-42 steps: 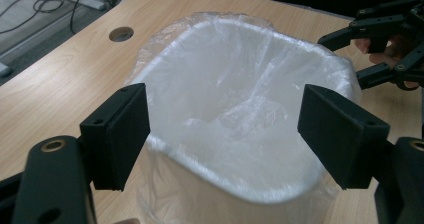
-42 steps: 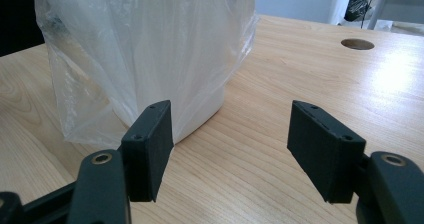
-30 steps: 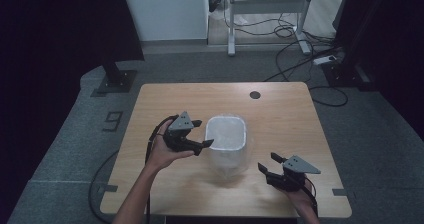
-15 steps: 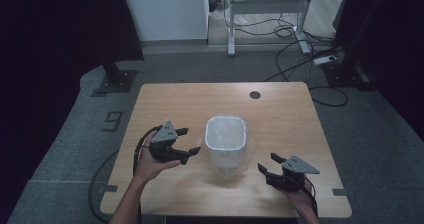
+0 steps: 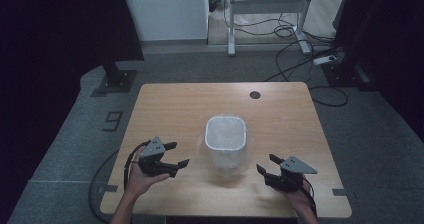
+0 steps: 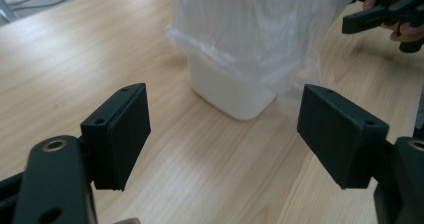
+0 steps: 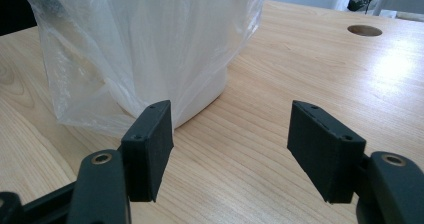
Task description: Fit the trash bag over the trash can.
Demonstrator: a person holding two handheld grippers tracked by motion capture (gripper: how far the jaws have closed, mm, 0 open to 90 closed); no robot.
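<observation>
- White plastic bin w/ rounded-square mouth (image 5: 226,143), lined w/ a clear thin plastic bag (image 5: 248,145), stands upright near the middle of the light wooden table (image 5: 170,109), slightly toward the person's edge.
- Bag is folded over the rim and hangs loose down the sides; bottom of the bin (image 6: 235,91) shows bare below it in the left gripper view.
- Left gripper (image 5: 176,154): black, held in the left hand (image 5: 137,176), jaws apart w/ nothing between them; just beside the bin's left side, not touching.
- Right gripper (image 5: 265,165): black w/ grey three-cornered plate, jaws apart, empty; near the bin's right front corner, clear of it.
- Right gripper view: bag (image 7: 145,39) bulges just beyond the left jaw, no contact visible.
- Round dark hole (image 5: 255,94) in the table top at the far side, well apart from the bin.
- Cables trail from both grippers off the near edge.
</observation>
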